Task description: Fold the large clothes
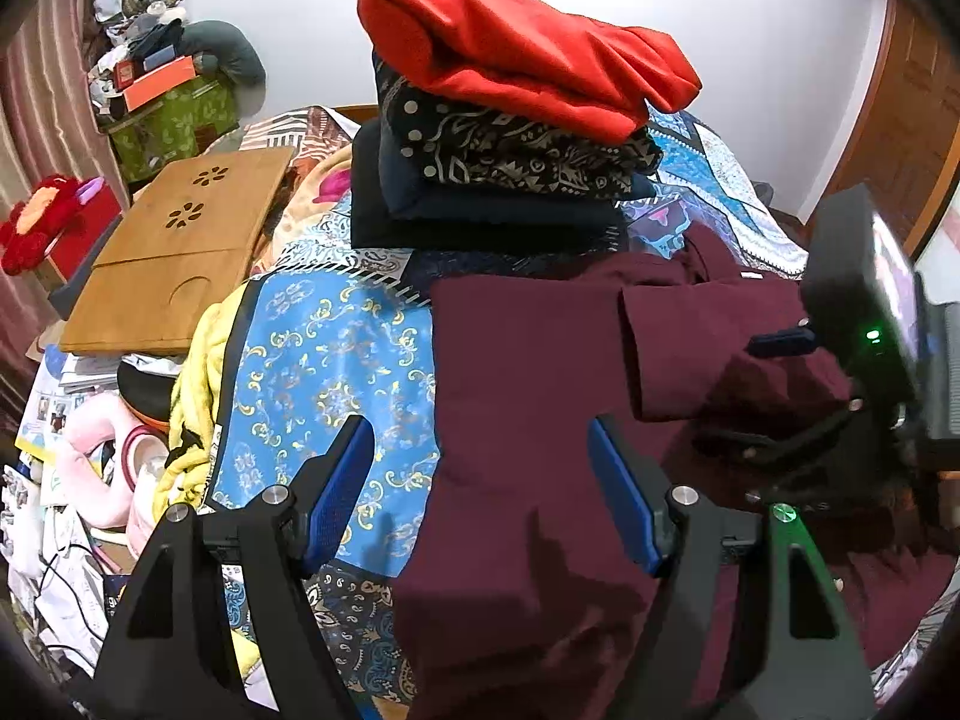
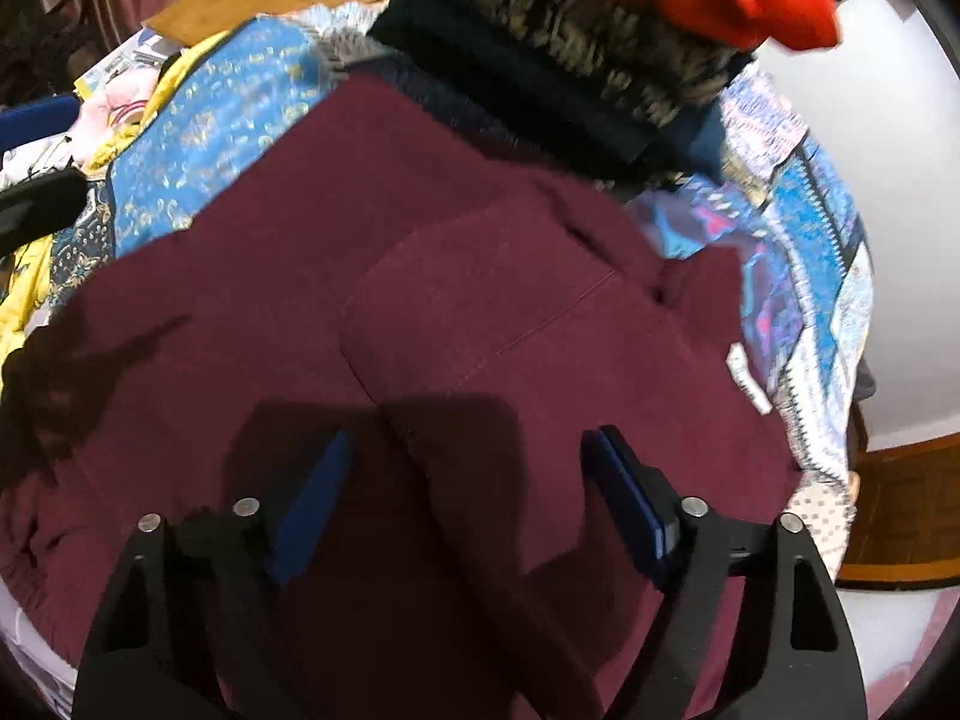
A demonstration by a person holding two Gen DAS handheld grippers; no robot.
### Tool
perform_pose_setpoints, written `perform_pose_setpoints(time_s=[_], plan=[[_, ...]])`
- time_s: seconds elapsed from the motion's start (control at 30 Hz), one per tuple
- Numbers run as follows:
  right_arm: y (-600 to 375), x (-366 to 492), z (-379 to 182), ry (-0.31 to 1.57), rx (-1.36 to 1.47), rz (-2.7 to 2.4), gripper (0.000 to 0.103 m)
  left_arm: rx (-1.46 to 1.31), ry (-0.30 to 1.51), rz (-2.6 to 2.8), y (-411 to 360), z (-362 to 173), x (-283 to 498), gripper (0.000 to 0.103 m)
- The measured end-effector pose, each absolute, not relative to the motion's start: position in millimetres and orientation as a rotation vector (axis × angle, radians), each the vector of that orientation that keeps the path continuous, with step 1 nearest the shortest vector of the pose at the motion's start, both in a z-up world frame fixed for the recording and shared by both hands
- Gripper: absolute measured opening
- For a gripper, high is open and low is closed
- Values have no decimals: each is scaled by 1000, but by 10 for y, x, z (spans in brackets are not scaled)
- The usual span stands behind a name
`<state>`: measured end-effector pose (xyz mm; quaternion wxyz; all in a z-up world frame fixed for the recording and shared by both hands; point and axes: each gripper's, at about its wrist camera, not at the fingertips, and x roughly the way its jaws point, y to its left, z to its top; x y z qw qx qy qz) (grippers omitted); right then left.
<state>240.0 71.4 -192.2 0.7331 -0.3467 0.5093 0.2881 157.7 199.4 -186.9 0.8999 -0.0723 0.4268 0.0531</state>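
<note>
Both grippers, left gripper [image 1: 480, 492] & right gripper [image 2: 465, 498], are hovering w/ jaws apart, nothing held, over maroon garment [image 2: 480, 300] mid-fold; next probably needs pinching an edge.

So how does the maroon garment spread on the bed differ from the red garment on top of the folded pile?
The maroon garment lies spread wide and mostly flat on the blue patterned bedspread, one sleeve folded over it; the red garment is already folded into a thick, rounded bundle. The maroon one sits low on the bed, while the red one tops a stack of dark folded clothes. The maroon one is dark and the red one bright. Both are plain, unpatterned fabric.
</note>
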Motion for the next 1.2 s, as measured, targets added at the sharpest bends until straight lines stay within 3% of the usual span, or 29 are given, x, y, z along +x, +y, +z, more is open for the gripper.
perform_pose_setpoints(time_s=[0.03, 0.07, 0.1, 0.27, 0.33, 0.83, 1.2], plan=[[725, 2408, -1943, 1121, -759, 630, 70, -152, 883, 110, 2005, -1868, 1577, 72], [712, 2409, -1958, 1120, -751, 625, 55, -154, 883, 110, 2005, -1864, 1578, 72], [696, 2412, -1948, 1119, -730, 630, 49, -154, 881, 111, 2007, -1862, 1576, 72], [614, 2391, -1838, 1078, -693, 600, 20, -154, 872, 109, 1974, -1823, 1571, 72], [515, 2403, -1739, 1068, -636, 598, 17, -144, 865, 105, 1935, -1798, 1570, 72], [-893, 2311, -550, 795, -63, 432, 15, -128, 936, 12, 1411, -1925, 1823, 72], [-1973, 2144, -840, 848, 252, 235, 15, -92, 1022, -67, 938, -2151, 1962, 72]])
